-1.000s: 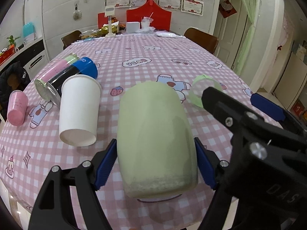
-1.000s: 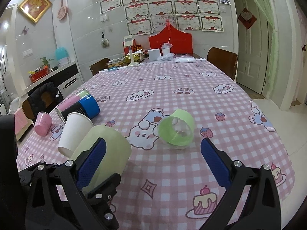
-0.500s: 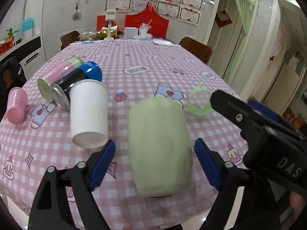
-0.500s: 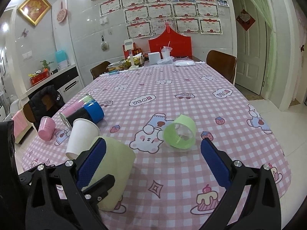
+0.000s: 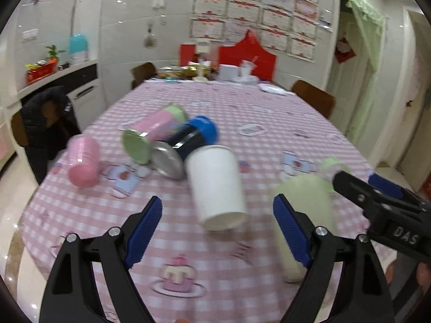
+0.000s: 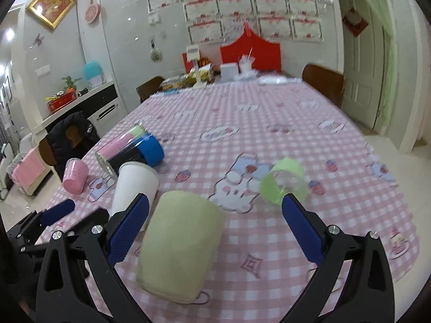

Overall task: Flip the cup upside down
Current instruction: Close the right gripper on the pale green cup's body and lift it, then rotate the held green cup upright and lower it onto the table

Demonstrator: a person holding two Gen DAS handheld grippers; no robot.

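Observation:
A pale green mug [image 6: 180, 245] stands upside down on the pink checked tablecloth near the front edge; in the left wrist view it [image 5: 304, 215] sits partly behind my right finger pad. My left gripper [image 5: 216, 234] is open and empty, with a white paper cup [image 5: 216, 185] lying on its side ahead between the fingers. My right gripper [image 6: 212, 231] is open and empty, and the mug stands between its fingers without touching them. The left gripper also shows at the lower left of the right wrist view [image 6: 58, 211].
A clear cup with a green band [image 6: 284, 184] lies on its side to the right. A pink-green tumbler [image 5: 153, 132], a black and blue tumbler [image 5: 186, 142] and a small pink cup [image 5: 82, 161] lie at the left. Boxes and chairs stand at the table's far end.
My left gripper let go of the green mug, opened and pulled back, then swung left toward the white paper cup. The mug stays standing upside down on the cloth.

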